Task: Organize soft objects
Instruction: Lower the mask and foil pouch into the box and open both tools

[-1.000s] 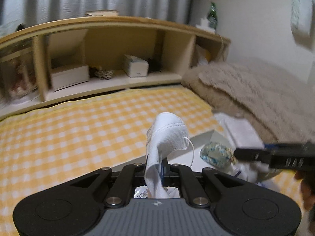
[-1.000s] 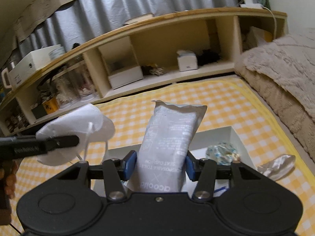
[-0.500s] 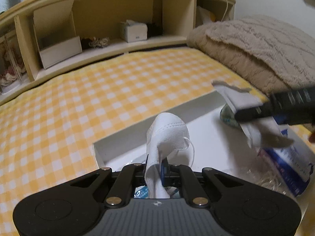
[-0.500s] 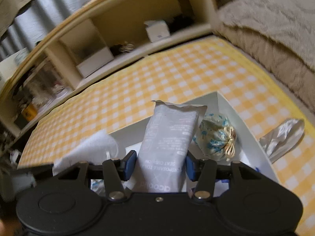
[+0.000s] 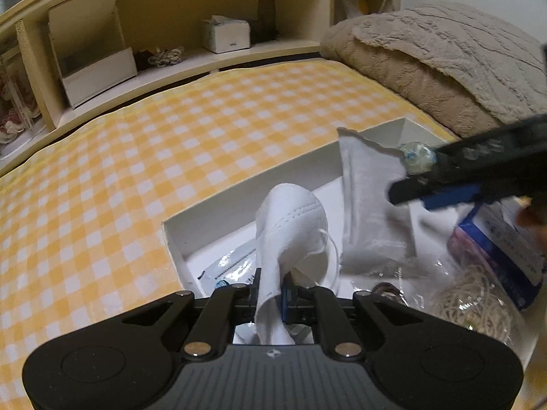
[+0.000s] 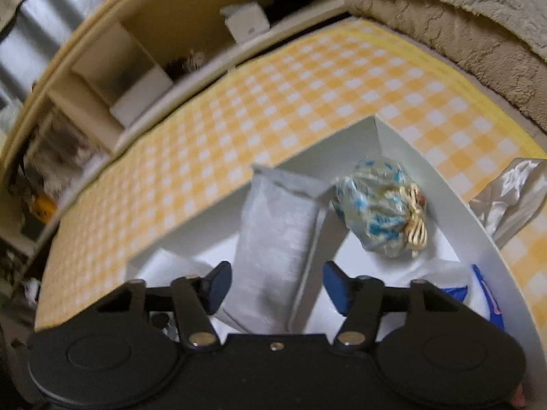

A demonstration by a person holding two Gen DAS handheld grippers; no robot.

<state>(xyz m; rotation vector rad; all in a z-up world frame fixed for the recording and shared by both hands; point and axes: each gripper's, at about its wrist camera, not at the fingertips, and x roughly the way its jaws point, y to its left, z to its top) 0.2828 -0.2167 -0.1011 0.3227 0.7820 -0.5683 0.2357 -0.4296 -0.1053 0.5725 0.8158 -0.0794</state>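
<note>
A yellow checked bed (image 5: 171, 143) carries a white box (image 6: 403, 143) and a beige blanket (image 5: 444, 54).

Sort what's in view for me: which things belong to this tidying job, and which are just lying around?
Part of the job:
- white face mask, clamped in the left hand-held gripper
- grey packet, between the open fingers of the right hand-held gripper
- blue-patterned pouch
- white box holding them

Just lying about:
- beige blanket
- tissue box on the shelf
- checked sheet

A white face mask (image 5: 290, 218) stands upright, pinched at its lower edge, over the white box (image 6: 441, 177). A grey wipes pack (image 6: 280, 235) leans inside the box beside a blue-patterned drawstring pouch (image 6: 379, 212), which lies in the far corner
</note>
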